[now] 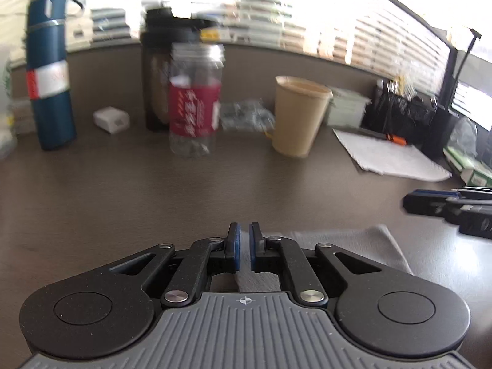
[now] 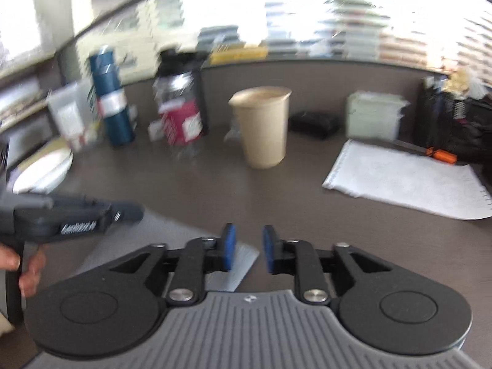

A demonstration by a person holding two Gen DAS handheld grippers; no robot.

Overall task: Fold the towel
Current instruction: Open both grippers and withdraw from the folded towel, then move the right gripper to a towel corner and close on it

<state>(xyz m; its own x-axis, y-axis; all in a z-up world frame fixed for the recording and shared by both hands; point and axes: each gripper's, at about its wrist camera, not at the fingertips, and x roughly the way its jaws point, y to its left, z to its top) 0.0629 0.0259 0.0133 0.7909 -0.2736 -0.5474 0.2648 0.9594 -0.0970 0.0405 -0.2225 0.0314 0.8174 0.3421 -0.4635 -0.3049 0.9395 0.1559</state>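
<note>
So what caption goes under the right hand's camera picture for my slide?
Open right gripper above a flat grey towel on a cluttered brown desk.

A dark brown worktop (image 1: 215, 184) carries everything. A grey towel (image 1: 353, 246) lies flat on its near part. Farther back stand a dark blue flask (image 1: 50, 70), a clear jar with a red label (image 1: 195, 101) in front of a dark bottle (image 1: 156, 70), and a tan paper cup (image 1: 299, 115). A small white block (image 1: 111, 120) lies between flask and bottle. To the right lies a white paper sheet (image 2: 409, 178), an orange-tipped tool (image 2: 441, 155) at its far edge.
</note>
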